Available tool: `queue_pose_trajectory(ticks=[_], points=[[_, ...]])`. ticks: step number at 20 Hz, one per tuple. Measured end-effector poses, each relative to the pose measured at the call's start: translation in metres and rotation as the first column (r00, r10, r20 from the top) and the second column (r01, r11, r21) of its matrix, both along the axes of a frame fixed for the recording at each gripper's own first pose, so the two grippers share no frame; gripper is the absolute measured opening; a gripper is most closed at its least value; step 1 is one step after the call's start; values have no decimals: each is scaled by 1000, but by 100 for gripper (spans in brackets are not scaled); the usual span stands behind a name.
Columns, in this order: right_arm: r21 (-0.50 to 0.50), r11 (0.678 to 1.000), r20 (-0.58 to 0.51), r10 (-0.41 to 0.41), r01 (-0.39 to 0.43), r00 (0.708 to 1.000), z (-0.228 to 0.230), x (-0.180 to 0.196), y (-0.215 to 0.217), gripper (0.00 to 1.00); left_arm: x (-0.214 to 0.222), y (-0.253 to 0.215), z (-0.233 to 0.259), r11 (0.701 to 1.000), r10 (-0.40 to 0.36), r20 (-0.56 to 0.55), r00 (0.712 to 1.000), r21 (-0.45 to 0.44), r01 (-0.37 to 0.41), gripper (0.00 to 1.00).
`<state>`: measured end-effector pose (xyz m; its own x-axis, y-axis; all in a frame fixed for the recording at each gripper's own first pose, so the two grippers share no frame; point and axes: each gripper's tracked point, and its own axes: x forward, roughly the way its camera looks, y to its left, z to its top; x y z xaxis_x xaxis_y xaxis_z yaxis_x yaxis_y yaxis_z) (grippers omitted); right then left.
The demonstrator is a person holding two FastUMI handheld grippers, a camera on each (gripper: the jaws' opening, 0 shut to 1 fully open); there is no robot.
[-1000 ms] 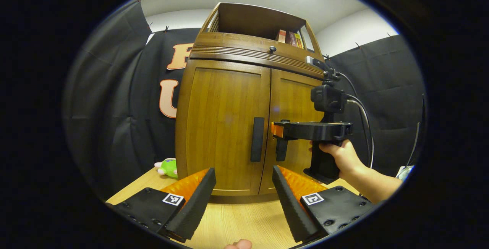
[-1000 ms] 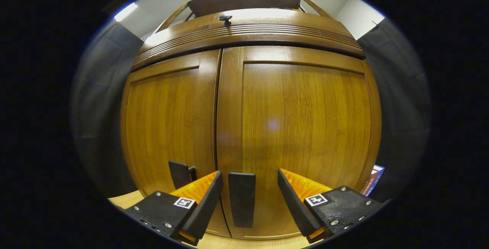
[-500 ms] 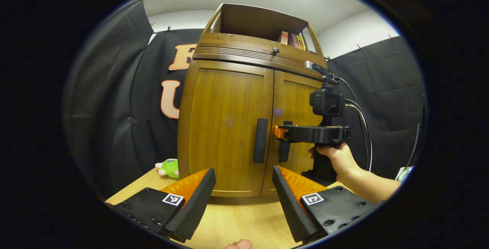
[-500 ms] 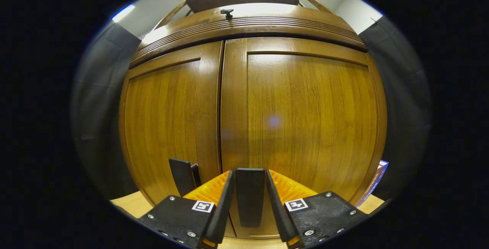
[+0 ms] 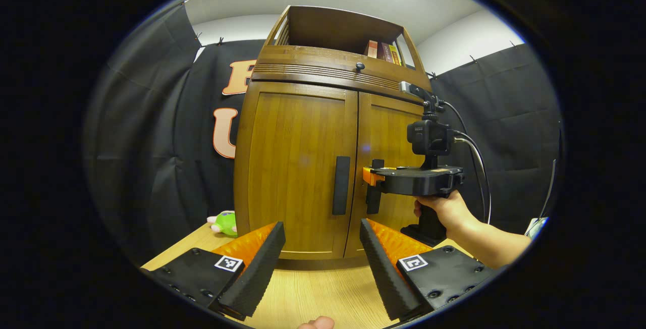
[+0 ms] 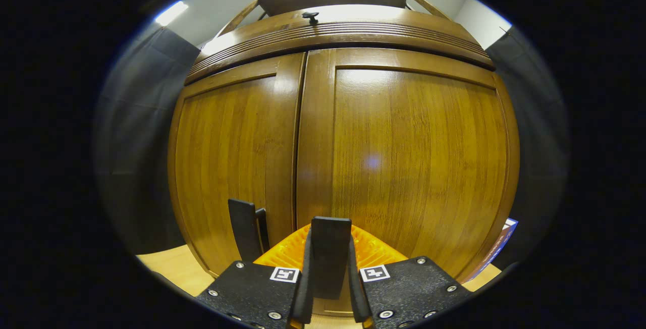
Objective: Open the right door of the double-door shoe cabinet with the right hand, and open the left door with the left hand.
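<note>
The brown wooden double-door shoe cabinet [image 5: 323, 132] stands on the light wooden worktop [image 5: 313, 293], both doors looking closed, the right door [image 6: 409, 167] and left door [image 6: 227, 167] meeting at the centre seam. The right gripper [image 6: 328, 288] is clenched on the right door's black vertical bar handle [image 6: 330, 253], both fingers pressing its sides; the left gripper view shows that gripper [image 5: 371, 177] at the handle, held by a hand [image 5: 446, 210]. The left door's black bar handle [image 5: 341, 185] is untouched. The left gripper [image 5: 320, 263] hangs released over the worktop, well short of the cabinet. A green plush toy [image 5: 224, 222] lies beside the cabinet's left side, and books [image 5: 382, 51] stand in the open top shelf.
</note>
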<state>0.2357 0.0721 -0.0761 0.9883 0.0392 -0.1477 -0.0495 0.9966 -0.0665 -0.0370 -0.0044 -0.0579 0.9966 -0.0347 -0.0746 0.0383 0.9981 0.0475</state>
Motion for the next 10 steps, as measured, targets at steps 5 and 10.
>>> queue_pose_trajectory(ticks=[5,10], points=[[52,998,-22,37,-36,999,3,-21,1,30,0,4,-7,1000,18,-23,1000,-12,-19,96],[83,994,-28,80,-77,996,8,-46,0,29,-4,1,2,999,35,0,999,25,-35,96]])
